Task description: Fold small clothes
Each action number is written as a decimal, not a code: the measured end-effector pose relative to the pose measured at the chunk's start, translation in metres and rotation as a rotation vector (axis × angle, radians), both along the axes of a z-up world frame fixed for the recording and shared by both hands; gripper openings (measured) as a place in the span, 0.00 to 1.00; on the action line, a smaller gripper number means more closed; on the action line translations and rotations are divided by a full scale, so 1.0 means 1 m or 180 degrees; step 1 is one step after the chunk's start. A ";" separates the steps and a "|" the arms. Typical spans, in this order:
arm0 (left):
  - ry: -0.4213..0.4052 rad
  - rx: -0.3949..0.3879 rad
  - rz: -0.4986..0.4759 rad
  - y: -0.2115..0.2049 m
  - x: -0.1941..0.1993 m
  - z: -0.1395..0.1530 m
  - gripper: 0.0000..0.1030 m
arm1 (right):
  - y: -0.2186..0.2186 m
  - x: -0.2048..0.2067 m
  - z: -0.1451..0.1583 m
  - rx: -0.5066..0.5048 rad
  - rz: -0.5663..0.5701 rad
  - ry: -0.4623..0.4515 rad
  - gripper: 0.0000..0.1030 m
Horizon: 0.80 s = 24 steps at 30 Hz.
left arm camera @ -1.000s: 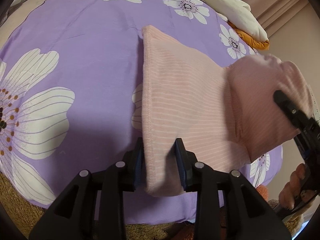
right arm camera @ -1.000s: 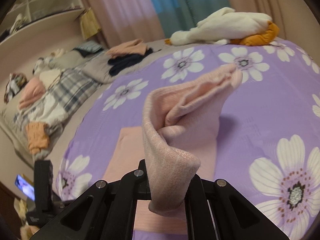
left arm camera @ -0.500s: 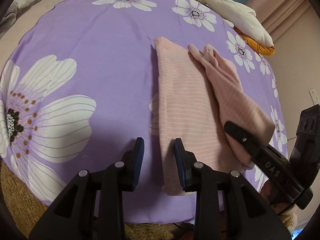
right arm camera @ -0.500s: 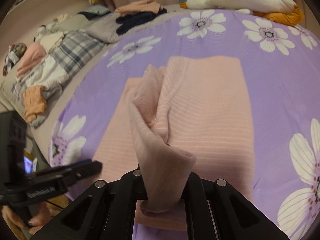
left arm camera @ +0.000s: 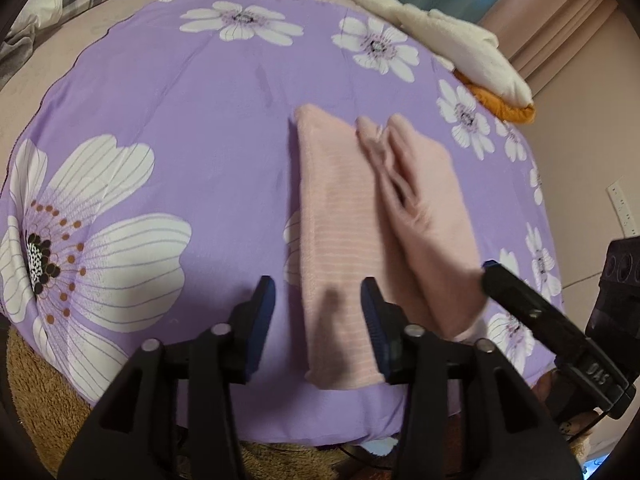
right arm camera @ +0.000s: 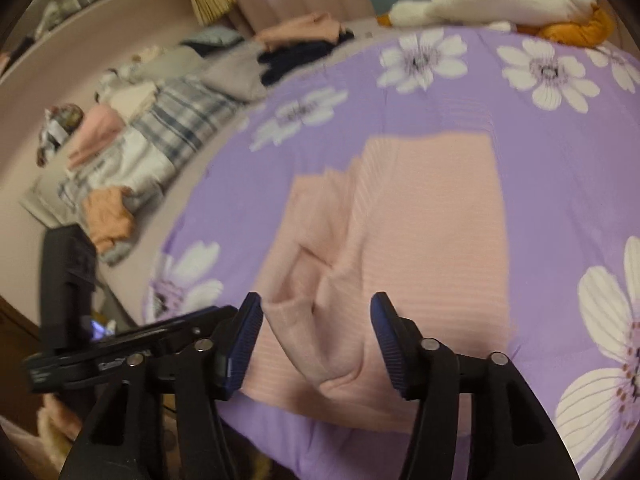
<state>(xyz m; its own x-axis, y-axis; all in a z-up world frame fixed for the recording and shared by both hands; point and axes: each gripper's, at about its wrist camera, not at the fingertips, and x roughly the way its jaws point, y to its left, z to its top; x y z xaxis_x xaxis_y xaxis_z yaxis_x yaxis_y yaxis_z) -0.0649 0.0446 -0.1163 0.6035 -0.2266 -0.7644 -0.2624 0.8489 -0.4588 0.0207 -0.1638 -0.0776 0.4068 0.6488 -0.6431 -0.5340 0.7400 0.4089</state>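
Pink garment lies folded on the flowered cover, both grippers letting go

Pink ribbed garment (left arm camera: 360,216) lies flat on the purple flowered bedcover (left arm camera: 192,120), folded lengthwise, with one narrow flap doubled over onto the main panel and a rumpled ridge of cloth running down the middle. In the right wrist view the same garment (right arm camera: 432,232) fills the centre, its near end bunched into soft folds that sit between the blue pads.

Left gripper (left arm camera: 318,312) hovers over the near edge of the garment. Its jaws are opening; the cloth's left edge lies below the gap, and neither pad presses on it. Right gripper (right arm camera: 316,320) is likewise opening, its jaws spread to either side of the bunched fold with clear space at each pad, so nothing is gripped. From the left wrist view the right gripper (left arm camera: 490,270) shows at the right edge, its tip just beside the folded flap.

At the far edge of the bed lies a white plush toy (left arm camera: 448,44) with orange parts. Off to the left in the right wrist view, a plaid blanket (right arm camera: 176,120) and heaps of other clothes (right arm camera: 304,40) lie on a pale surface beside the cover.
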 end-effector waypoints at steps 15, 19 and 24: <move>0.0025 -0.0230 -0.0625 -0.040 0.093 -0.001 0.67 | -0.058 0.031 -0.021 -0.0047 -0.0854 0.0233 0.64; 0.0140 -0.0104 -0.0574 -0.045 0.121 -0.012 0.66 | -0.061 0.033 -0.027 -0.0098 -0.0889 0.0273 0.64; 0.0077 0.0001 -0.0525 -0.044 0.132 -0.014 0.32 | -0.061 0.038 -0.036 -0.0132 -0.0897 0.0365 0.64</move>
<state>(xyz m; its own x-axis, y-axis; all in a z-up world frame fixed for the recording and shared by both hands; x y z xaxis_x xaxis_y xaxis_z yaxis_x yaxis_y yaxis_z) 0.0675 0.0009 -0.1298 0.5396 -0.3208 -0.7785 -0.1305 0.8815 -0.4537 0.0585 -0.2244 -0.1138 0.4904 0.4928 -0.7188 -0.2573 0.8699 0.4208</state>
